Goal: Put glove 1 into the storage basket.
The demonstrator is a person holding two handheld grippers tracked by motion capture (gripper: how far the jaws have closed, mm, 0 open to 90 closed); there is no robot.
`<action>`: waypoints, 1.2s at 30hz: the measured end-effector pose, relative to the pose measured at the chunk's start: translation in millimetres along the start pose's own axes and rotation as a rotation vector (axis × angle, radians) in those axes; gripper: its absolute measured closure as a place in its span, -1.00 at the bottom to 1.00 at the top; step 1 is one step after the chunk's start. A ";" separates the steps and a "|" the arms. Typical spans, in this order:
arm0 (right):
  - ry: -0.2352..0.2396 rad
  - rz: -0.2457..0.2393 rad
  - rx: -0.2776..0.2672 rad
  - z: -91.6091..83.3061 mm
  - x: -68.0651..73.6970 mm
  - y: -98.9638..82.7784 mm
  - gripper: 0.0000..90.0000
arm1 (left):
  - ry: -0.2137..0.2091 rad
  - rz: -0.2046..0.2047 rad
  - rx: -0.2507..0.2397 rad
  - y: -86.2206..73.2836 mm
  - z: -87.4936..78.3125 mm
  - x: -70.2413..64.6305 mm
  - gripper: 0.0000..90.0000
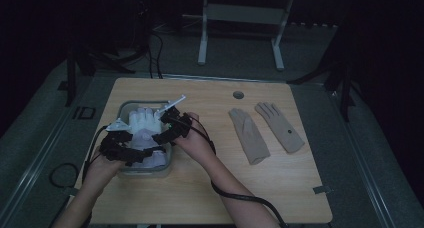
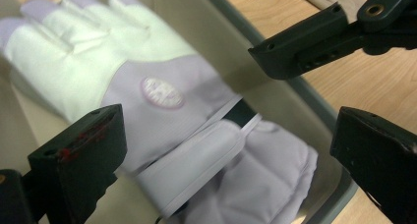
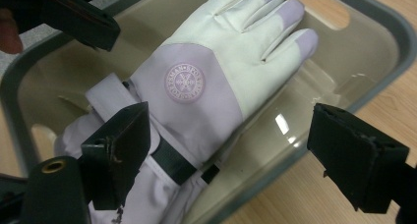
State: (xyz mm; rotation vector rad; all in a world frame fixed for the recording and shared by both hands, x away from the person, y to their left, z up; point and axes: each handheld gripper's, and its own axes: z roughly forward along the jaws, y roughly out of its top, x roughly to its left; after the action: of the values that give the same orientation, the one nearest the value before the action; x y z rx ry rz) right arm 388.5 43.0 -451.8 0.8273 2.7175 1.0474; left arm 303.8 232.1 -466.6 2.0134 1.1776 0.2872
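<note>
A white and lilac ski glove [image 1: 141, 122] lies palm down in a clear bin with a grey rim [image 1: 148, 172] at the table's left. A round badge [image 3: 185, 83] marks its back, and a cuff strap [image 2: 196, 165] crosses its wrist. My left gripper [image 1: 131, 149] hovers over the glove's cuff; in the left gripper view its jaws [image 2: 226, 135] stand wide apart above the glove without touching it. My right gripper [image 1: 165, 133] is just right of it, over the same cuff. Its jaws [image 3: 228, 135] are also spread wide, with nothing pressed between them.
Two beige thin gloves [image 1: 248, 135] [image 1: 280, 126] lie flat on the wooden table [image 1: 210, 188] to the right of the bin. A round cable hole [image 1: 238, 94] sits at the far edge. Each gripper's jaw shows in the other's view [image 2: 314, 42] [image 3: 78, 17].
</note>
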 end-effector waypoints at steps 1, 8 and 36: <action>0.000 0.000 0.000 0.0 0.0 0.0 -0.64 | 0.000 0.000 0.000 0.0 0.0 0.0 -0.98; -0.027 0.005 -0.023 -22.3 -11.8 -9.9 -0.64 | -0.044 0.045 -0.047 8.7 6.0 -24.1 -0.98; -0.129 0.019 -0.024 -86.6 -58.8 -82.7 -0.66 | -0.221 0.160 -0.122 12.2 59.4 -93.4 -0.98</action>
State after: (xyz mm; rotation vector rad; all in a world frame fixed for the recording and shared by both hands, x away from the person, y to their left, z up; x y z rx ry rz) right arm 375.8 -89.7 -445.3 0.8859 2.5908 0.9915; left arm 292.3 122.4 -481.4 1.9784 0.8448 0.2037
